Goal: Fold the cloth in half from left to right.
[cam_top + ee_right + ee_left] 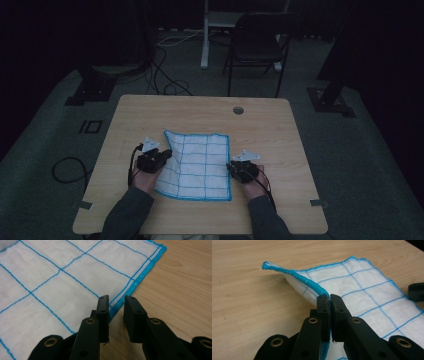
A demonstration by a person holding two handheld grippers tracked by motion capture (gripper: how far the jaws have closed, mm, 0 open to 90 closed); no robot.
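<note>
A white cloth [197, 165] with a blue grid and blue hem lies flat on the wooden table [200, 107]. My left gripper [167, 154] sits at its left edge. In the left gripper view the jaws [329, 298] are shut on the blue hem, and the cloth [367, 290] rises off the wood in a raised fold there. My right gripper [231, 167] is at the cloth's right edge. In the right gripper view its jaws [117, 301] stand slightly apart over the hem of the cloth [50, 277], which lies flat, with a gap showing between the pads.
A round cable hole [238, 110] sits near the table's far edge. A black folding chair [257, 45] and a white table leg stand beyond on the dark floor. Cables [67, 167] lie on the floor at the left. The other gripper [415, 291] shows at the left gripper view's right edge.
</note>
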